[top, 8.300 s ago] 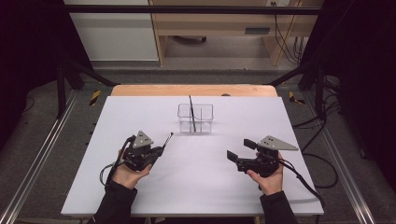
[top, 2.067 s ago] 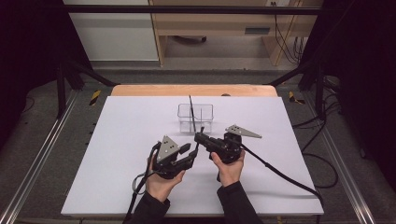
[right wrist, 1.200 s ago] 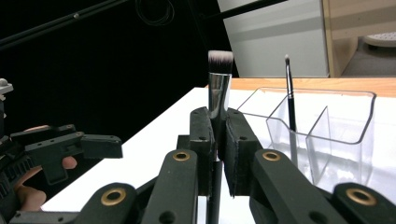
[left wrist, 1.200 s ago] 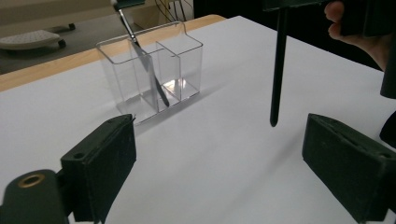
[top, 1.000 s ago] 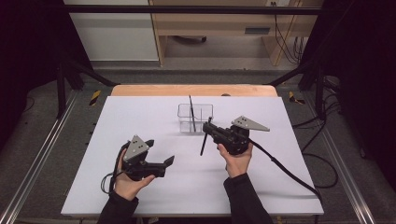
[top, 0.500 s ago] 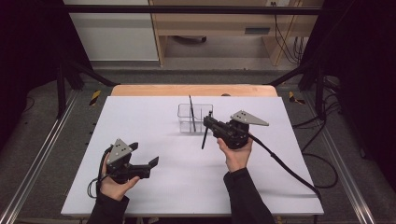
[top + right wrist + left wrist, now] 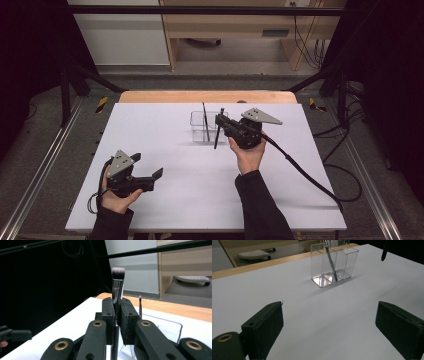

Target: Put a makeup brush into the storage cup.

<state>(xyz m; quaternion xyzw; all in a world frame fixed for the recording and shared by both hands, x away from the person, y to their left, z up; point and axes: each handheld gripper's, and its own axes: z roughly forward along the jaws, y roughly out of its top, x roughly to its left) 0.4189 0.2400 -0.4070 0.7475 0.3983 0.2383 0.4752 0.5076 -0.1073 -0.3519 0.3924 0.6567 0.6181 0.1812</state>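
Note:
A clear plastic holder (image 7: 205, 126) with compartments stands at the back middle of the white table (image 7: 165, 125), a thin dark brush (image 7: 204, 120) leaning in it. Just to its right, my right gripper (image 7: 220, 126) is shut on a makeup brush (image 7: 217, 136), held upright with the handle down. In the right gripper view the white-tipped bristles (image 7: 118, 273) rise above the pressed pads (image 7: 108, 315), and the holder (image 7: 162, 325) lies beyond. My left gripper (image 7: 147, 167) hovers open near the front left, nothing between its jaws. Its own view faces the holder (image 7: 334, 262).
The table's wooden back edge (image 7: 200, 96) runs behind the holder. Metal rails (image 7: 45, 165) flank the table, and the right gripper's cable (image 7: 305, 172) trails across the right side. A wooden shelf unit (image 7: 235, 30) stands on the floor behind.
My left gripper has drawn back to the left and toward the front edge, staying open. The right gripper has carried the brush a little up and closer to the holder.

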